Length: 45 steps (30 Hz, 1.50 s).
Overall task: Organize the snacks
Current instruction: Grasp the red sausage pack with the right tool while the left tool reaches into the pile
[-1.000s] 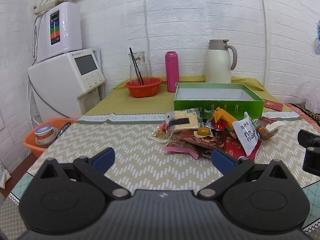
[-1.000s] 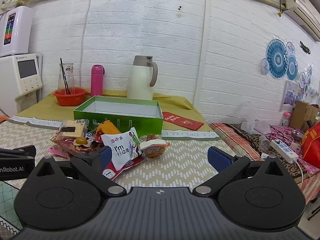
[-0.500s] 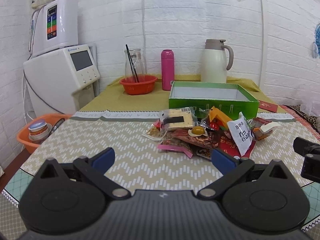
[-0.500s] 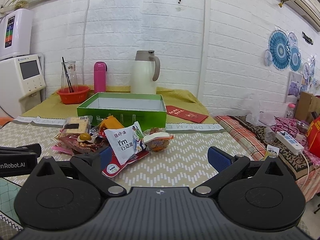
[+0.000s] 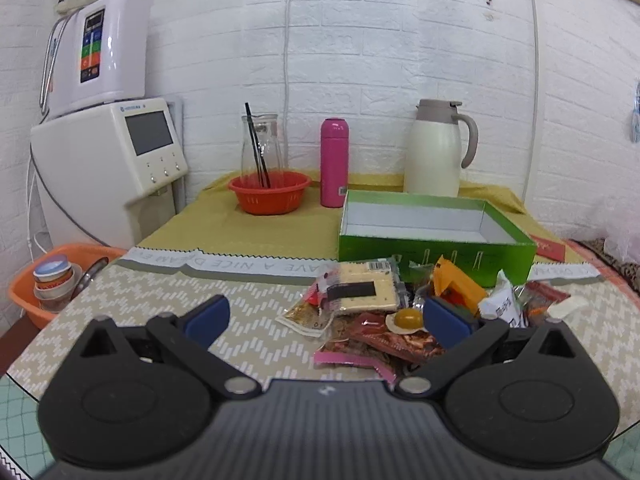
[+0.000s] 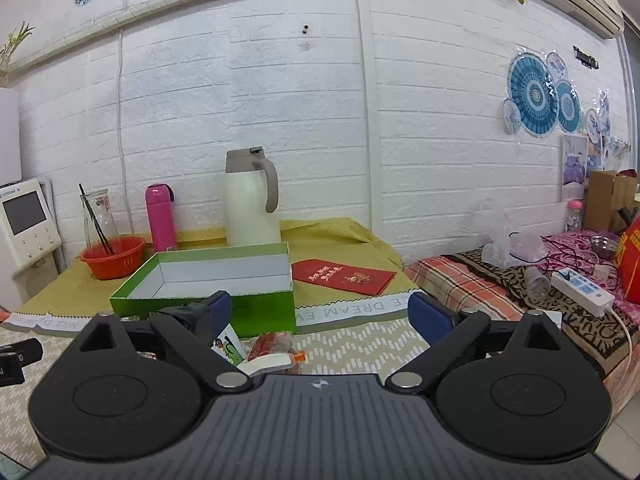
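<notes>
A heap of snack packets (image 5: 384, 320) lies on the patterned table in front of an open green box (image 5: 432, 224) with a white inside. The heap holds a cracker pack (image 5: 364, 290), an orange packet (image 5: 456, 286) and a white packet (image 5: 500, 308). My left gripper (image 5: 326, 318) is open and empty, low over the heap's near left side. My right gripper (image 6: 320, 310) is open and empty, close above the heap's right end, where a red snack (image 6: 276, 346) shows. The green box (image 6: 208, 280) stands just behind it.
Behind the box stand a white thermos jug (image 5: 436, 152), a pink bottle (image 5: 334, 162) and a red bowl (image 5: 270, 192) with a glass jar. A water dispenser (image 5: 108, 160) is at the left. A red envelope (image 6: 344, 276) lies right of the box. A bed with clutter (image 6: 560, 280) is at the far right.
Both grippers have moved forward toward the snack heap and the green box. The right one also swung right and now sits close over the heap's right end. Both stay open.
</notes>
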Each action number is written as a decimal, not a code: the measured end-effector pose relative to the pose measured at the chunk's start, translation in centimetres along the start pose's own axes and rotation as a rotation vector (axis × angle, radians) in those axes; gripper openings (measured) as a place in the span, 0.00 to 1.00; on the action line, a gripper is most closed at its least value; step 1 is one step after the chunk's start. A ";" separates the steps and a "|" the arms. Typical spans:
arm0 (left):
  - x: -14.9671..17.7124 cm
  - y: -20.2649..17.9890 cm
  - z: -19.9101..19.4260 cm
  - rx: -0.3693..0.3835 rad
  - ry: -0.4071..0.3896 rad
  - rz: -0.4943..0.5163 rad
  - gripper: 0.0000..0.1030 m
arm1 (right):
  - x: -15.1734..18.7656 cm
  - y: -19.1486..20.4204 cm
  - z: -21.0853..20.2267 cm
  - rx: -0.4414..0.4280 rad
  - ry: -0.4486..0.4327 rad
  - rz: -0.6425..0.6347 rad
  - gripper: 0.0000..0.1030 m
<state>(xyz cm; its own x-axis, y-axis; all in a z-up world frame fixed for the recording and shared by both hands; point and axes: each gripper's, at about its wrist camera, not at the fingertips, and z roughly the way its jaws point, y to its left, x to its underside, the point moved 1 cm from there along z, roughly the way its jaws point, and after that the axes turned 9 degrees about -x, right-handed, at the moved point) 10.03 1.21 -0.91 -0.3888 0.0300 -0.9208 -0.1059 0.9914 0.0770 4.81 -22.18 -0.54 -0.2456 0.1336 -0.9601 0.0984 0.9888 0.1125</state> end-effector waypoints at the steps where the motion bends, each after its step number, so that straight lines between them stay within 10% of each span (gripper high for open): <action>1: 0.3 -0.3 0.3 0.002 0.003 0.023 1.00 | 0.3 0.1 0.4 -0.009 0.016 -0.002 1.00; 8: 1.6 -0.9 1.2 0.055 -0.018 0.066 0.98 | 0.8 1.3 2.9 -0.039 0.087 -0.059 1.00; 13: 2.3 -0.7 3.1 0.111 0.082 0.031 0.59 | 1.3 2.3 4.8 -0.026 0.125 -0.148 1.00; 23: 3.4 -2.1 6.0 0.150 0.138 0.041 0.79 | 2.2 2.1 8.0 -0.025 0.142 -0.187 1.00; 26: 3.0 -2.7 6.2 0.149 0.121 0.063 0.99 | 2.1 2.0 8.9 -0.028 0.157 -0.166 1.00; 45: 1.8 -3.3 10.5 0.142 0.248 -0.037 0.93 | 3.0 1.6 13.6 -0.009 0.309 -0.156 1.00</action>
<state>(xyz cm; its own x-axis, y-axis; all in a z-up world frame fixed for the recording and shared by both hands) 19.26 -0.65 -6.82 -0.6008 -0.0214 -0.7991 -0.0016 0.9997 -0.0255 17.33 -21.13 -6.71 -0.5376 -0.0063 -0.8431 0.0282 0.9993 -0.0255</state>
